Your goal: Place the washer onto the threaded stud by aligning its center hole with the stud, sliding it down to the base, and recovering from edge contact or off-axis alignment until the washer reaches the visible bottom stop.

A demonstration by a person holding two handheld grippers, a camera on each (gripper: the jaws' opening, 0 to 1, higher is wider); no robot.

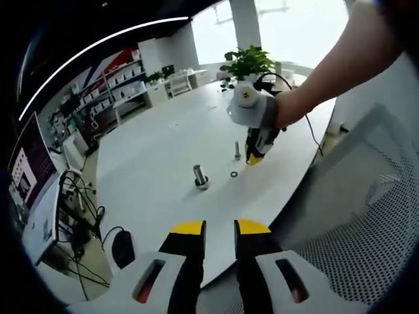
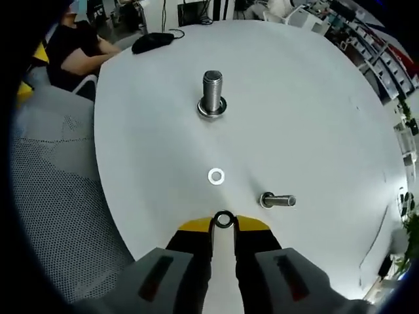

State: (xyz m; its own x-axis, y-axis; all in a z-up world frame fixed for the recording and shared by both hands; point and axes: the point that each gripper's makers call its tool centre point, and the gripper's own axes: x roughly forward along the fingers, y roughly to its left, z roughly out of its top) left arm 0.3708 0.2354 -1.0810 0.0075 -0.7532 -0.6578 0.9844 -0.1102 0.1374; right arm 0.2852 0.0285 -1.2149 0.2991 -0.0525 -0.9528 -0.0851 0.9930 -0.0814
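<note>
**Right gripper pinched a dark washer at its tips**

Left gripper (image 1: 220, 226) sat at my table's near edge with its yellow-tipped jaws drawn narrow, a slim gap between them and nothing held. Ahead of it on the white table (image 1: 163, 140) stood the large threaded stud (image 1: 200, 176), upright on its base. Just to the right of that lay a dark washer (image 1: 234, 174), flat and apart from both studs. Beyond it stood the smaller stud (image 1: 237, 150), and my right gripper (image 1: 254, 157) hung right beside that, pointing down.

From my right gripper (image 2: 224, 226), the jaws were closed on a dark washer (image 2: 224, 219) held at their tips. Ahead lay a pale washer (image 2: 216, 175) flat on the table (image 2: 314, 98), the large stud (image 2: 212, 93) stood well beyond it, and the smaller stud (image 2: 278, 200) was just off to the right.
</note>
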